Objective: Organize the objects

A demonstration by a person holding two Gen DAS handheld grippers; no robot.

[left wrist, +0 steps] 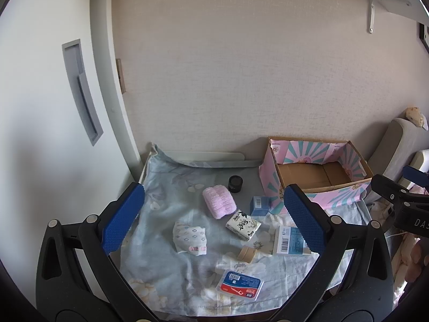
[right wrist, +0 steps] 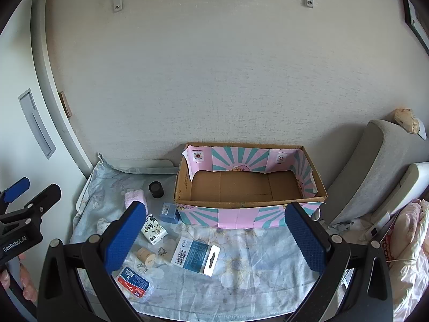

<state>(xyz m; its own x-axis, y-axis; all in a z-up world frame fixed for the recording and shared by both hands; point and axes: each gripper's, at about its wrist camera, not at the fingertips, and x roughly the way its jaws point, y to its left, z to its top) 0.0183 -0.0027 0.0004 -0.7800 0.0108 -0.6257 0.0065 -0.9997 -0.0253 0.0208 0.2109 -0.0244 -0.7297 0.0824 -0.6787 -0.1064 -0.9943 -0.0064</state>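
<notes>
An open cardboard box (right wrist: 249,216) with pink and teal paper stands at the table's back right, its floor bare; it also shows in the left wrist view (left wrist: 270,185). Loose items lie on the floral cloth: a pink towel roll (left wrist: 219,201), a patterned white bundle (left wrist: 189,237), a tissue pack (left wrist: 243,225), a small blue box (left wrist: 259,205), a black jar (left wrist: 235,184), a tan round tin (left wrist: 246,253), a floss pick pack (left wrist: 240,285) and a flat blue-white package (right wrist: 195,255). My left gripper (left wrist: 214,222) and right gripper (right wrist: 214,241) are open, empty, above the table.
The table stands against a wall, with a white door panel (left wrist: 53,107) at the left. A grey padded chair (right wrist: 375,166) and pink bedding (right wrist: 407,230) are at the right. A white tray edge (right wrist: 142,165) lies at the table's back left.
</notes>
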